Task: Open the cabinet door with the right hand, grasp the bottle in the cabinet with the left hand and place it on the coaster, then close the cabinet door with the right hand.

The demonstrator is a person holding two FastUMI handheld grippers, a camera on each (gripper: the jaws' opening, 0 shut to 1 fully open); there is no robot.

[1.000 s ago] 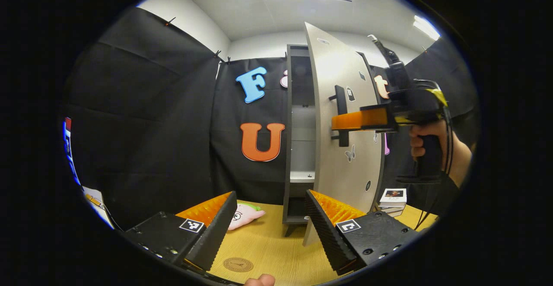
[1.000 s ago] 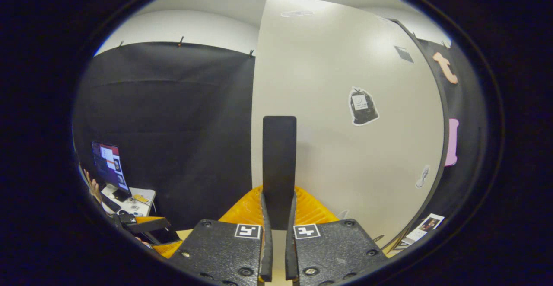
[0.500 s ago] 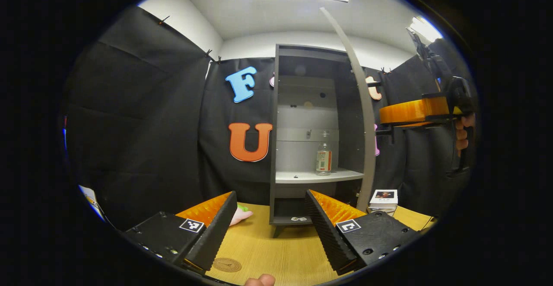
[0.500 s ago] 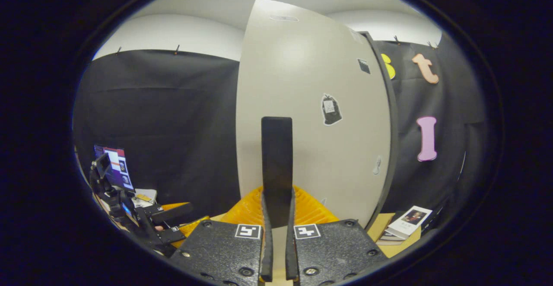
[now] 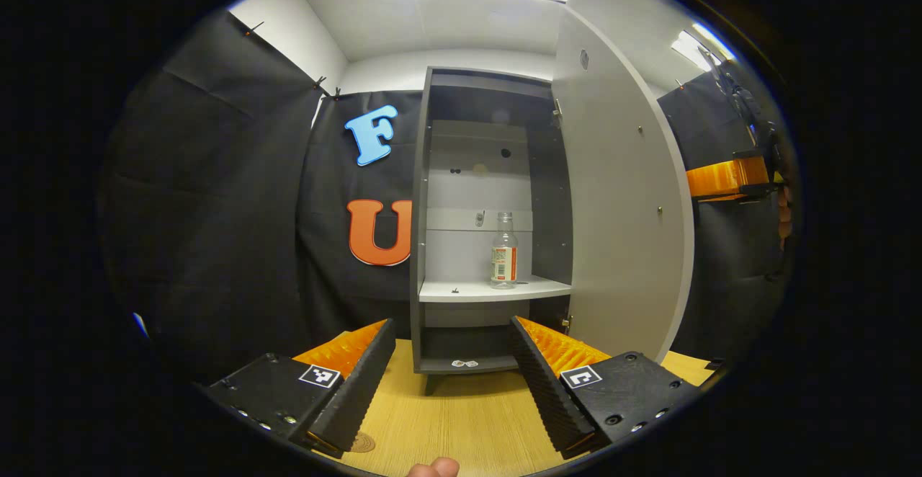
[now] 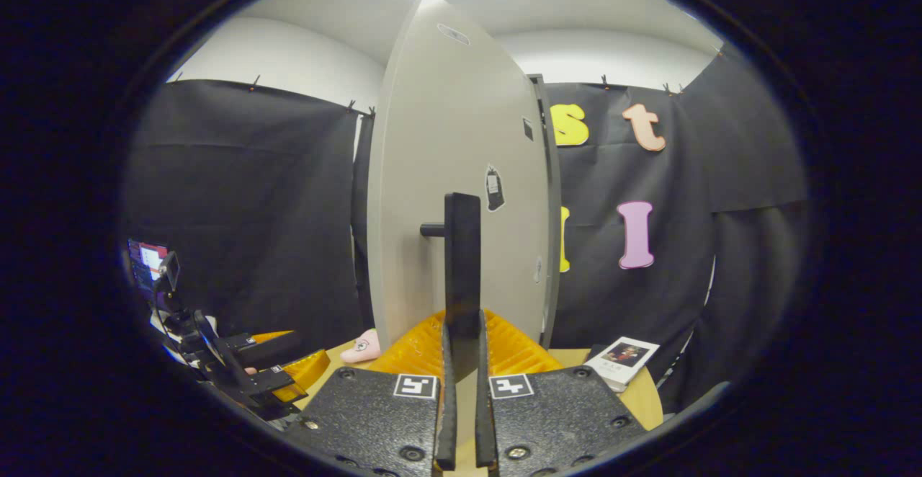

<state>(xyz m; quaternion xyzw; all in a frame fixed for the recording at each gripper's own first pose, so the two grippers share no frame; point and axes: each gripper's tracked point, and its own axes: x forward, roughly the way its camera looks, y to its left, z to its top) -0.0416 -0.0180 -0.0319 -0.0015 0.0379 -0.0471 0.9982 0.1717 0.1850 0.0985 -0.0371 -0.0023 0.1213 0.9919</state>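
One bottle (image 5: 504, 249) is seen upright on the cabinet (image 5: 490, 196) shelf (image 5: 475, 290), long axis vertical, neck at 12 o'clock. One cabinet door (image 5: 619, 203) is swung wide open at 3 o'clock. The left gripper (image 5: 450, 376) is held with fingers spread wide, nothing between them, above the table (image 5: 461, 419). The right gripper (image 6: 461, 390) is clamped nearly closed on the single door handle (image 6: 462, 275). One coaster (image 5: 362, 442) is glimpsed at 7 o'clock.
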